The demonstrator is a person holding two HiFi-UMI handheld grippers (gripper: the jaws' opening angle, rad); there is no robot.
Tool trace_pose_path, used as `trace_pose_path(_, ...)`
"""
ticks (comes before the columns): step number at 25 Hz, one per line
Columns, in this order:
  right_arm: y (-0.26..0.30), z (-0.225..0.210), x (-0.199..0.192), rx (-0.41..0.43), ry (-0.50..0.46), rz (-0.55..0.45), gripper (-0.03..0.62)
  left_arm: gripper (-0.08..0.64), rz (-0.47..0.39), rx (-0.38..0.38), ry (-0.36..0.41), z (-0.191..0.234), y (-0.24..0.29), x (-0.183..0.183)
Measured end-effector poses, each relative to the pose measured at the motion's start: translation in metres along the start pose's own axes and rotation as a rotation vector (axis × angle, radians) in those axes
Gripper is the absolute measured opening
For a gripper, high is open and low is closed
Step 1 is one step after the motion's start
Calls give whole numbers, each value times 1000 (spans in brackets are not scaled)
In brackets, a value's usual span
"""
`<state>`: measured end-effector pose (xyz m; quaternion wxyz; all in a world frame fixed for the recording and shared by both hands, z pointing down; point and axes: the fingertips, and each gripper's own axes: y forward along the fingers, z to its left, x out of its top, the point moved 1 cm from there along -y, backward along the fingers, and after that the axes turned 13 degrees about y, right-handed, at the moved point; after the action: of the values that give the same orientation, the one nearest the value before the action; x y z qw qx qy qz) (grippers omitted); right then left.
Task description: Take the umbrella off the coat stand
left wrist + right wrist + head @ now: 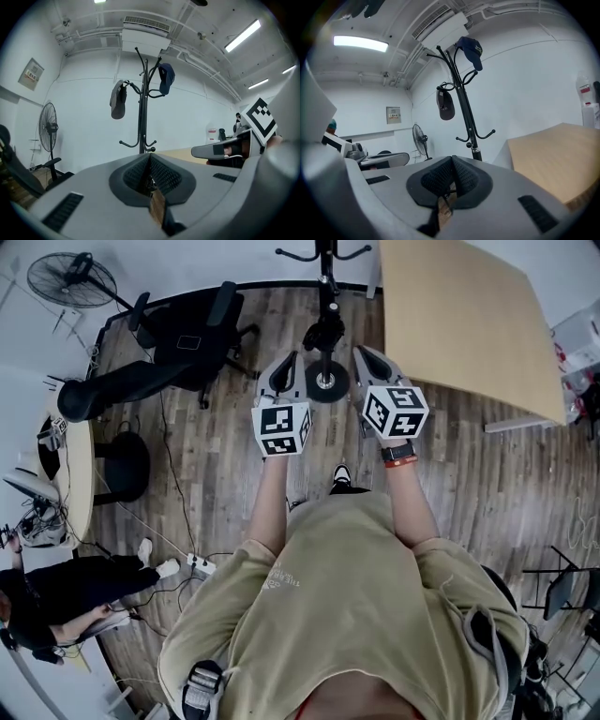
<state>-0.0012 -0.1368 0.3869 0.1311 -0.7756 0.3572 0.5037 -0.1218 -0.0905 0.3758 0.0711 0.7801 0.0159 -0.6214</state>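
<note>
Our left gripper [149, 158] and right gripper [452, 160] were both closed and empty. The folded umbrella [118, 100] hung high on the coat stand [142, 126]. We judged it light and soft outside, best gripped at mid-body.

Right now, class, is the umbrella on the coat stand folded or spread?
Folded. The umbrella hangs from an upper hook of the coat stand as a short, compact bundle; no canopy is spread.

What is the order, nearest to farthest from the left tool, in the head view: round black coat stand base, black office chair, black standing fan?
1. Round black coat stand base, just right of the left tool.
2. Black office chair, to its left.
3. Black standing fan, upper-left corner.
</note>
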Motion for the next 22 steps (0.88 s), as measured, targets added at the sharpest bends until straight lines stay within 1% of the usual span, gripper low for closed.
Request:
trace_pose_path(4, 14, -21, 7, 24, -15, 3, 15, 23, -41, 16, -72, -3, 23, 0)
trace_pose_path(6, 18, -35, 5, 20, -33, 7, 15, 23, -54, 14, -88, -10, 31, -3)
trace_pose_path(9, 27, -49, -4, 13, -50, 46, 15, 23, -45, 2, -82, -17, 42, -11)
trace_pose_path(12, 37, -58, -9, 21, -40, 73, 15, 23, -22, -28, -73, -25, 55, -20)
trace_pose_path(15, 51, -67, -7, 14, -38, 75, 15, 23, -22, -59, -60, -28, 73, -24)
trace_pose_path(18, 64, -80, -9, -9, -35, 70, 15, 23, -30, -77, -45, -24, 92, -30)
trace_pose_path(20, 71, -89, -12, -12, -19, 74, 15, 23, -32, -87, -31, -22, 102, -34)
trace_pose_path(22, 79, -93, -13, -12, -25, 80, 15, 23, -33, -92, -19, -19, 110, -36)
